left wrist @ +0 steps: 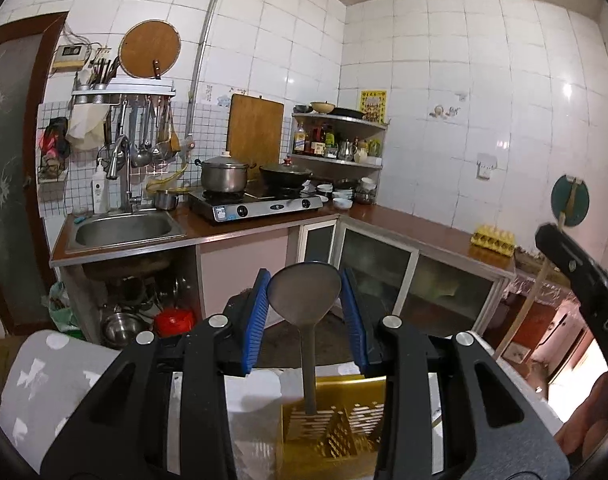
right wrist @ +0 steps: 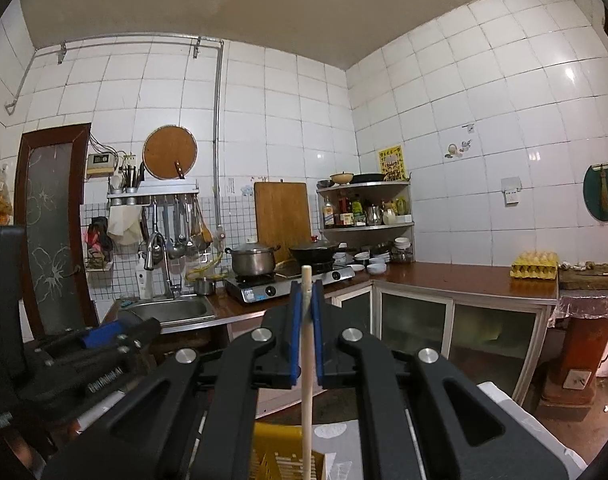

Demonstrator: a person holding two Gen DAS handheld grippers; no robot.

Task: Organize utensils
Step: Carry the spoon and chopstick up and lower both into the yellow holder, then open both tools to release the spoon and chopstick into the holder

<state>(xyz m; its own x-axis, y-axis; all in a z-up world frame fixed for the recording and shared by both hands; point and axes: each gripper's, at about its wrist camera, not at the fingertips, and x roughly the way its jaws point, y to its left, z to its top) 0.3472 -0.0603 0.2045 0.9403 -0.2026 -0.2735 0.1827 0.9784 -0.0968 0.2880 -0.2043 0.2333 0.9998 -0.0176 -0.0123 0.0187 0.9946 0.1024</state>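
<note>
Utensils are mid-sort: our left gripper (left wrist: 306, 300) stands spread around a spoon (left wrist: 305, 294) upright in the yellow basket (left wrist: 336, 420), our right gripper (right wrist: 306, 312) pinches a chopstick (right wrist: 306, 344), which could twist and miss the slots.

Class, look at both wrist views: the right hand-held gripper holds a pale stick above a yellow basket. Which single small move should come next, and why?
Probably lower the right hand-held gripper straight down, then let go. Its jaws are shut on the stick, which stands upright with its lower end already at the basket. The left hand-held gripper is open around the spoon already standing there.
</note>
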